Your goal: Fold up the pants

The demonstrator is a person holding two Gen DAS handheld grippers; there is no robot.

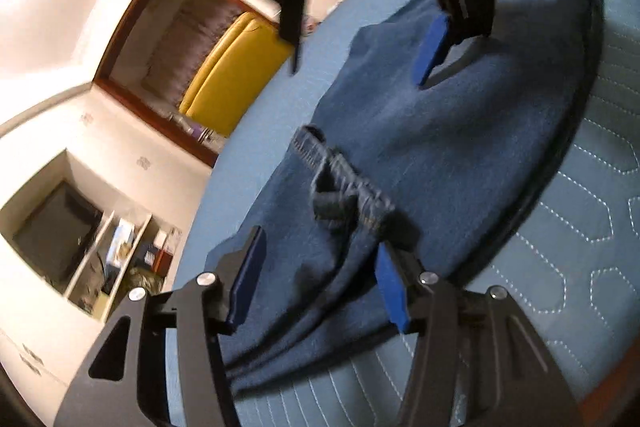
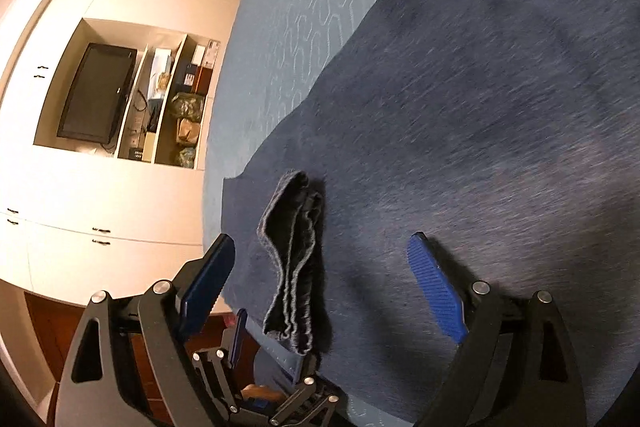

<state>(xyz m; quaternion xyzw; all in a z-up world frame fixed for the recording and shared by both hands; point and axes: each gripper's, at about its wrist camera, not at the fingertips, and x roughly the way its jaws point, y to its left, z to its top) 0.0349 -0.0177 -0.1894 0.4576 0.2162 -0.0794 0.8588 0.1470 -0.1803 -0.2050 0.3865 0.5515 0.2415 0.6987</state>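
Note:
Dark blue pants [image 1: 440, 147] lie spread on a light blue quilted bed [image 1: 580, 247]. In the left wrist view my left gripper [image 1: 320, 283] is open, its blue pads either side of a bunched fold of the pants near the waistband [image 1: 344, 187]. My right gripper [image 1: 360, 47] hangs open above the far part of the pants. In the right wrist view my right gripper [image 2: 324, 287] is open over the pants [image 2: 480, 107], with a raised waistband fold [image 2: 296, 259] between the pads. The left gripper [image 2: 268, 359] shows below, open around the fabric.
A white wall unit with a dark TV [image 2: 96, 91] and cluttered shelves [image 2: 176, 99] stands beyond the bed's edge. A yellow sofa [image 1: 236, 67] shows through a wood-framed doorway. The quilted bed [image 2: 300, 7] runs past the pants.

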